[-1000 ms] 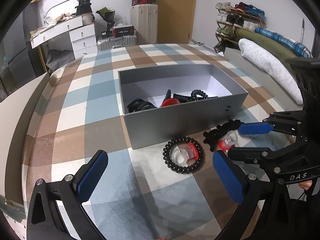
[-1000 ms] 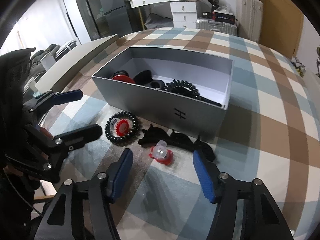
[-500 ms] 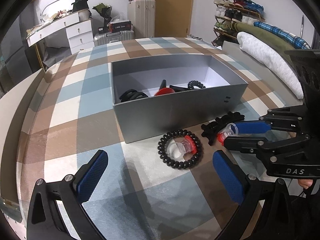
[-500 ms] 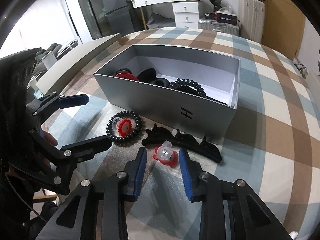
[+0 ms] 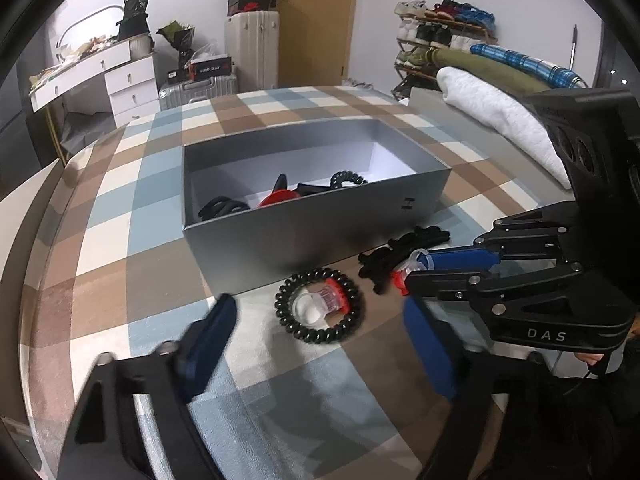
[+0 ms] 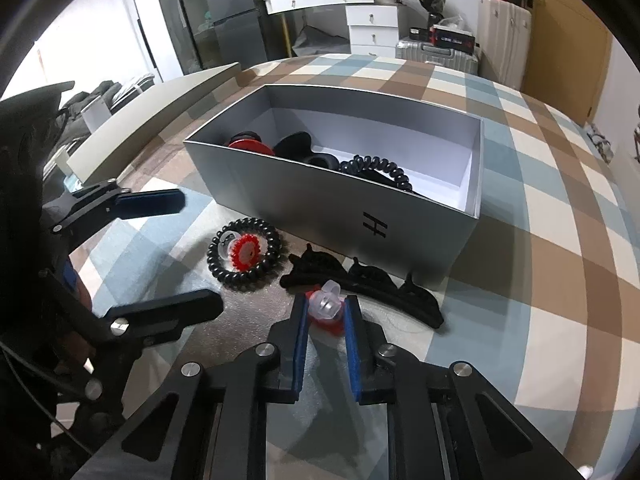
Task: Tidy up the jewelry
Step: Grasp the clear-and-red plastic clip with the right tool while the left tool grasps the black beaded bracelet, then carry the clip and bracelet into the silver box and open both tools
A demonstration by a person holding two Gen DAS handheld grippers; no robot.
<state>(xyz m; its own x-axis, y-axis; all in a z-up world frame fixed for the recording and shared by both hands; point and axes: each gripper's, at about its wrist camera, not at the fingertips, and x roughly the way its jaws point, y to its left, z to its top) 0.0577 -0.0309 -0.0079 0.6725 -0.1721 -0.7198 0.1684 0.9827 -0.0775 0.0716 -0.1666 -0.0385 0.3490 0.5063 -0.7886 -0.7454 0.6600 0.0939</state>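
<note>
A grey open box (image 5: 320,224) (image 6: 332,208) on the plaid cloth holds black and red hair accessories. In front of it lie a black coil hair tie (image 5: 319,306) (image 6: 244,254) with a red-and-clear ring (image 5: 326,300) (image 6: 245,251) inside it, and a black hair claw (image 5: 404,248) (image 6: 368,284). My right gripper (image 6: 326,312) (image 5: 416,270) is shut on a second red-and-clear ring (image 6: 326,306) (image 5: 404,274) beside the claw. My left gripper (image 5: 320,340) (image 6: 188,252) is open and empty, its fingers either side of the coil hair tie.
The plaid cloth (image 6: 540,240) spreads around the box. Rolled blankets (image 5: 492,100) lie along the right edge. A white desk (image 5: 100,76), suitcases (image 5: 252,52) and a shoe rack (image 5: 440,28) stand behind.
My right gripper has closed from wide open onto the red-and-clear ring by the claw. My left gripper has moved forward toward the coil hair tie, its fingers drawing in somewhat.
</note>
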